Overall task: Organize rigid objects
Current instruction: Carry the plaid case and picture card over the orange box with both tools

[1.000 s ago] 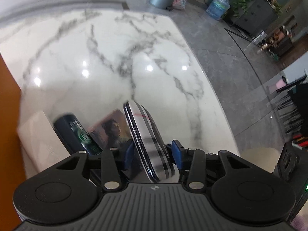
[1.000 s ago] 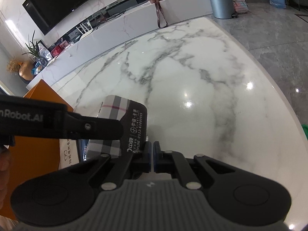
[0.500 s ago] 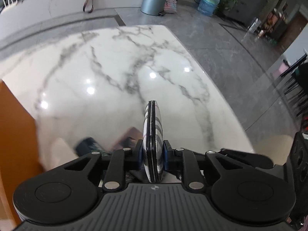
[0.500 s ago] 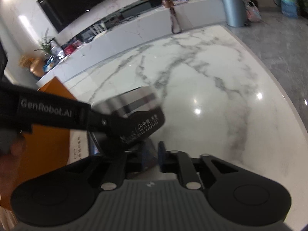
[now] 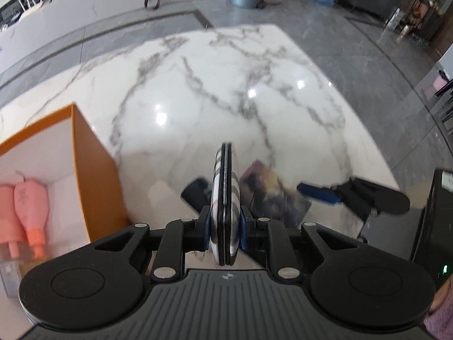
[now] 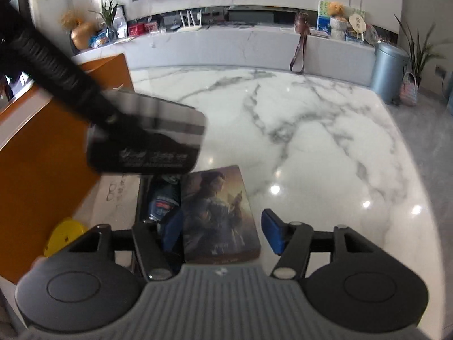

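Note:
My left gripper is shut on a flat plaid tin, held on edge above the marble table. The tin also shows blurred in the right wrist view, lifted beside the orange box. My right gripper is open and empty, its fingers astride a flat case with a figure picture lying on the table. A dark blue object lies left of that case. The right gripper's blue fingertip shows in the left wrist view.
The open orange box holds pink bottles. A white card lies by the box and a yellow disc below it. A grey bin stands beyond the table on the floor.
My left gripper has risen and swung left with the tin, bringing the open box into view. My right gripper has opened and come down over the picture case.

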`<state>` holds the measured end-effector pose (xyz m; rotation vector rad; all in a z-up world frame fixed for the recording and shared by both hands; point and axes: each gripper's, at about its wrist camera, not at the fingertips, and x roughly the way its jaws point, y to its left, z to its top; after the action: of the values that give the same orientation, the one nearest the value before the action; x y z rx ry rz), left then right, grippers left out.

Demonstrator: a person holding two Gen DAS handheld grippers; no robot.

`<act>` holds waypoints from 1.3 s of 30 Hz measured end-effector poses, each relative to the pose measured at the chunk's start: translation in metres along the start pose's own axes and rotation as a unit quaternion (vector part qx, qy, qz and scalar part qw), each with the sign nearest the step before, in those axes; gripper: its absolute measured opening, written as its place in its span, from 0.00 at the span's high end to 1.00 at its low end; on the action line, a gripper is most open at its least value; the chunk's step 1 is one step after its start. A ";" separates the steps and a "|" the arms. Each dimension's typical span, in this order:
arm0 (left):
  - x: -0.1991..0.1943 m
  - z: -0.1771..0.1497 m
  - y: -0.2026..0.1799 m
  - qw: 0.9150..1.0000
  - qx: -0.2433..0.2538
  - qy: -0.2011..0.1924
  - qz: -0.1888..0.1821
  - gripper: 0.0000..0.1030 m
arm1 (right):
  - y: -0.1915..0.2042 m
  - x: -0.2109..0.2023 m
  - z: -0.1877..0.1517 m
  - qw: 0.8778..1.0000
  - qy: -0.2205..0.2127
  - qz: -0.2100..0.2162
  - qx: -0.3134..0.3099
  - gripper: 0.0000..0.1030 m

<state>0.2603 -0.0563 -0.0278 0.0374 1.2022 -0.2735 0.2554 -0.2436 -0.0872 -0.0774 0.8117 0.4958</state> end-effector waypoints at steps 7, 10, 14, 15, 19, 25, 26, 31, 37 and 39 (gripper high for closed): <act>0.005 -0.016 -0.003 0.998 -0.003 0.060 0.007 0.79 | 0.000 0.001 -0.001 1.000 0.002 0.000 -0.005 0.40; 0.010 -0.024 0.004 0.996 -0.030 0.082 -0.005 0.78 | -0.006 0.004 -0.003 0.999 0.031 -0.012 0.007 0.40; 0.008 -0.031 0.006 0.997 -0.026 0.066 -0.008 0.76 | -0.016 -0.005 -0.007 0.998 0.045 -0.031 0.033 0.40; 0.008 -0.031 0.006 0.998 -0.021 0.063 -0.005 0.74 | -0.018 -0.006 -0.008 0.998 0.046 -0.034 0.038 0.40; 0.006 -0.028 0.001 0.999 0.011 0.042 -0.004 0.58 | -0.013 -0.006 -0.009 0.997 0.049 -0.044 0.024 0.39; 0.007 -0.017 0.001 0.999 0.017 0.028 -0.002 0.63 | -0.007 0.002 -0.005 0.998 0.035 -0.047 0.012 0.32; 0.007 -0.016 0.001 0.999 0.019 0.029 -0.001 0.70 | -0.006 0.002 -0.004 0.998 0.027 -0.047 0.009 0.32; 0.007 -0.016 0.003 1.000 0.008 0.029 -0.008 0.76 | -0.006 0.003 -0.002 0.999 0.014 -0.053 0.001 0.40; -0.004 -0.022 0.004 1.000 -0.002 0.010 -0.020 0.79 | -0.016 0.000 -0.003 0.999 0.012 -0.047 0.020 0.43; -0.018 -0.025 0.005 1.000 -0.003 -0.003 -0.030 0.79 | -0.016 -0.004 -0.005 0.998 0.011 -0.055 0.018 0.43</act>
<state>0.2326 -0.0435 -0.0213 -0.0042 1.2001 -0.3224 0.2573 -0.2605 -0.0899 -0.0946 0.8328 0.3768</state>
